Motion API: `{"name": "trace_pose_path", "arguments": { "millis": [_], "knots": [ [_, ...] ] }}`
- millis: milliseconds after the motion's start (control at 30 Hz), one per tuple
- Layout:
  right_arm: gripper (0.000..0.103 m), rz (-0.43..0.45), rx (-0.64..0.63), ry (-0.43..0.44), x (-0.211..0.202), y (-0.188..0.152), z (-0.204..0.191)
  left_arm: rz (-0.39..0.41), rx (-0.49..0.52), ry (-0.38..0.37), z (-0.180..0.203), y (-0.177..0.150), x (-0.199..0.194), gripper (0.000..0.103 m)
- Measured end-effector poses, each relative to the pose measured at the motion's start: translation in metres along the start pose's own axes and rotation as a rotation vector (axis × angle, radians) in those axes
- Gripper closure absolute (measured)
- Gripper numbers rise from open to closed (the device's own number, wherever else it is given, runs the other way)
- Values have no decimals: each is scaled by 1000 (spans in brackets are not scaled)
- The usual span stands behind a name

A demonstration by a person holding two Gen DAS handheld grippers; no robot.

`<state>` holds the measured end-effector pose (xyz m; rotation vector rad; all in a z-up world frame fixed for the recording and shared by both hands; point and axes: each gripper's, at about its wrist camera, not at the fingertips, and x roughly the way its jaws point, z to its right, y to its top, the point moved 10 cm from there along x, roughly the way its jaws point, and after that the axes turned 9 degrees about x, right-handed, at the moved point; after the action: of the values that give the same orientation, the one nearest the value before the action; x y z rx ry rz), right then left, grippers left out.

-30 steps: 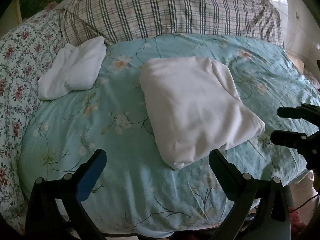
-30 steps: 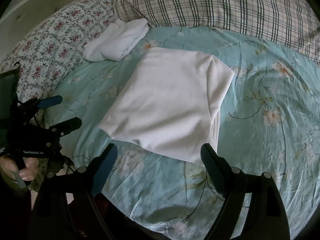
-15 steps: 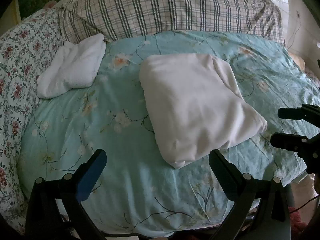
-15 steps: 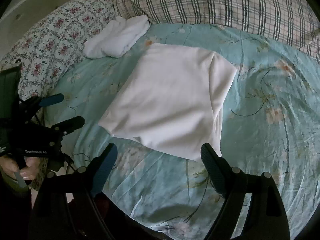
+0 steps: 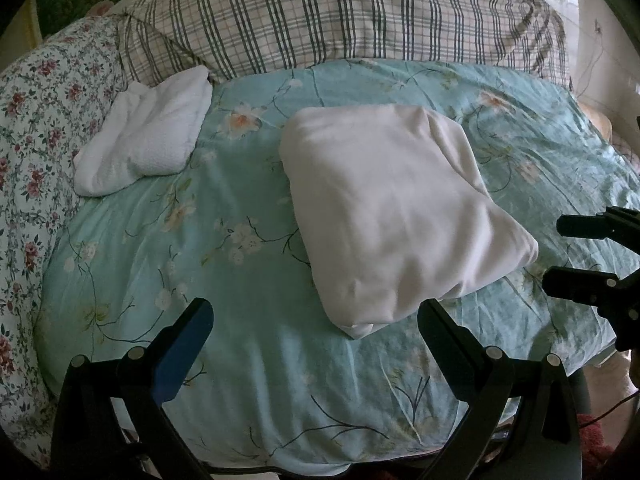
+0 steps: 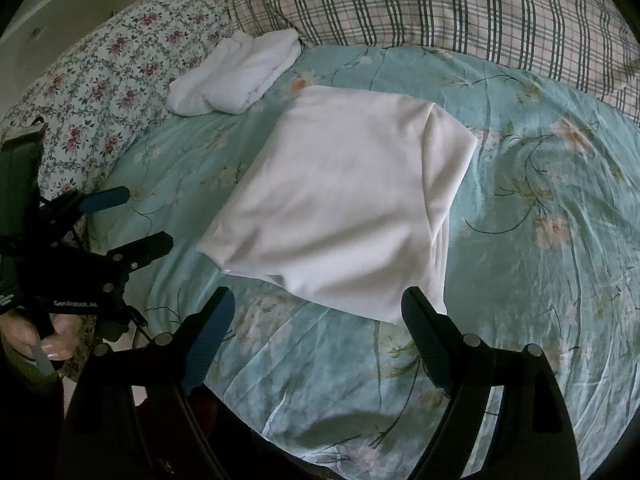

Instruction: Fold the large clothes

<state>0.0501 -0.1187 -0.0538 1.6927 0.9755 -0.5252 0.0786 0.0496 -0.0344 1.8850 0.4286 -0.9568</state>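
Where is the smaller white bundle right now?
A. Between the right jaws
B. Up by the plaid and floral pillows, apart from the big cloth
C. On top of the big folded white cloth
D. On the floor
B: the smaller white bundle lies by the plaid pillow and floral pillow, with bare teal bedcover between it and the big folded white cloth.

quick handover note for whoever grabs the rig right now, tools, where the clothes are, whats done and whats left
Left tool: open, empty, hanging over the near edge of the bed.
Right tool: open, empty, just short of the near corner of the large white garment.
Large white garment: folded into a rough square, lying in the middle of the teal floral duvet, neither tool touching it.
Small white folded piece: at the far left of the duvet, against the plaid pillow.
Done: the large garment looks folded.
Left: probably only tidying its loose right edge or moving it beside the small piece; no other unfolded clothes in view.
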Motion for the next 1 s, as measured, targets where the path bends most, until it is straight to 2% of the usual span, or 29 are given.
{"name": "trace_pose_path", "arguments": {
  "millis": [1000],
  "knots": [
    [18,-6,-11,3,7,15,10,-6,5,11,-5,7,9,1]
  ]
}}
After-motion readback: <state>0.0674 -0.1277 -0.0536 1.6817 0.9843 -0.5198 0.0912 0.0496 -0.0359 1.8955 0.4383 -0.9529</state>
